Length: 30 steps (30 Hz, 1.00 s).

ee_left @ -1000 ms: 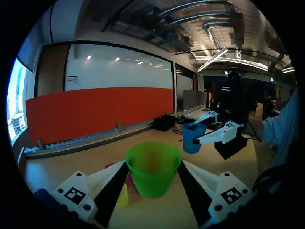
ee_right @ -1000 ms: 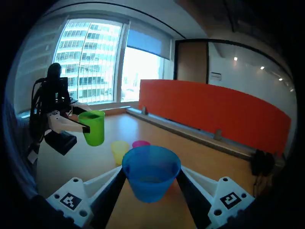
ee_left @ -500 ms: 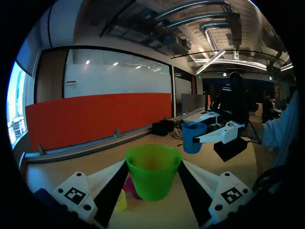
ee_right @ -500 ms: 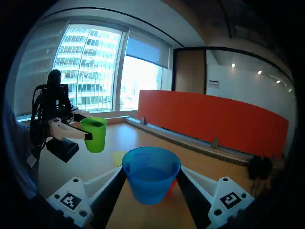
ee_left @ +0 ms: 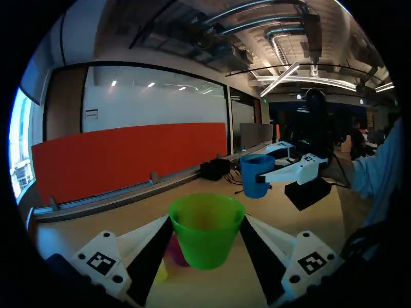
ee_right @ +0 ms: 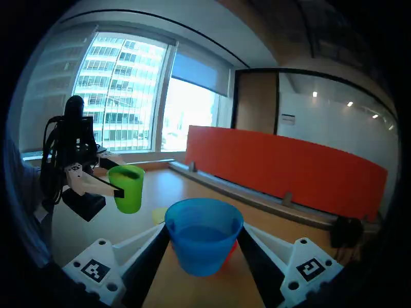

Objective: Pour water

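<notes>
Green cup: translucent plastic, smooth, slight gloss. Blue cup: translucent plastic, smooth, semi-gloss. Left tongs and right tongs: white matt plastic shells, black matt inner faces. Worktop: light wood-look surface, smooth, low sheen. Orange partition: matt. Wall pane: glossy, reflecting ceiling lights. Ceiling ducts: bare metal

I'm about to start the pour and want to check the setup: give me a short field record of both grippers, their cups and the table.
left gripper: shut on green plastic cup, upright
right gripper: shut on blue plastic cup, upright, liquid seems to sit inside
cups relative: apart, both held off the wooden table
on table: yellow cup and pink cup, partly hidden behind the held cups
pour: not begun, neither cup tilted
</notes>
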### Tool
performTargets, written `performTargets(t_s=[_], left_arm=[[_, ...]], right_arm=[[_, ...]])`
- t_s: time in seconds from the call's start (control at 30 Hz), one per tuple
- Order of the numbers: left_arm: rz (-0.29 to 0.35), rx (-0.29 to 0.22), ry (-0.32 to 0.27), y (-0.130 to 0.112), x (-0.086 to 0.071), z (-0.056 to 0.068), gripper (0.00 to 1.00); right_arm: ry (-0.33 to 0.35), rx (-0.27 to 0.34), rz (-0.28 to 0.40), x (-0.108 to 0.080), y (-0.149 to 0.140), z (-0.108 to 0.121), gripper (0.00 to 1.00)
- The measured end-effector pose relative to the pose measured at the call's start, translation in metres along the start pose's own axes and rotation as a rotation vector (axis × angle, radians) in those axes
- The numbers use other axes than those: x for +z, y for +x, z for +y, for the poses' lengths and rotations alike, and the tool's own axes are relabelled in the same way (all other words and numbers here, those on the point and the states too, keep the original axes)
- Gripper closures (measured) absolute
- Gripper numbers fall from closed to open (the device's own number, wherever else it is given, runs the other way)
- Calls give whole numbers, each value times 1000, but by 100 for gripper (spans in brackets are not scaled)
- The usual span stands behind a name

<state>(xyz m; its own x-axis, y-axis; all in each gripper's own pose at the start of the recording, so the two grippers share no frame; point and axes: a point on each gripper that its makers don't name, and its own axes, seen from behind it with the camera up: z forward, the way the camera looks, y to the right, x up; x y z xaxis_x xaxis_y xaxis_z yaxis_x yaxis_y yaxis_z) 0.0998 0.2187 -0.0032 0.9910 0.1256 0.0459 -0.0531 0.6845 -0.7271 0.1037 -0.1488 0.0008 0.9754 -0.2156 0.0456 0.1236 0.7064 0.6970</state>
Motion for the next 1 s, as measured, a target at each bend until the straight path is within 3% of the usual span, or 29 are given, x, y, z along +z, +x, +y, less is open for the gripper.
performTargets(t_s=[0.47, 1.0], left_arm=[[1, -7, -22, -3, 5, 9, 13], [-12, 6, -56, -6, 11, 24, 14]], right_arm=[[17, -97, 19, 1, 25, 0, 10], [26, -261, 58, 12, 67, 4, 10]])
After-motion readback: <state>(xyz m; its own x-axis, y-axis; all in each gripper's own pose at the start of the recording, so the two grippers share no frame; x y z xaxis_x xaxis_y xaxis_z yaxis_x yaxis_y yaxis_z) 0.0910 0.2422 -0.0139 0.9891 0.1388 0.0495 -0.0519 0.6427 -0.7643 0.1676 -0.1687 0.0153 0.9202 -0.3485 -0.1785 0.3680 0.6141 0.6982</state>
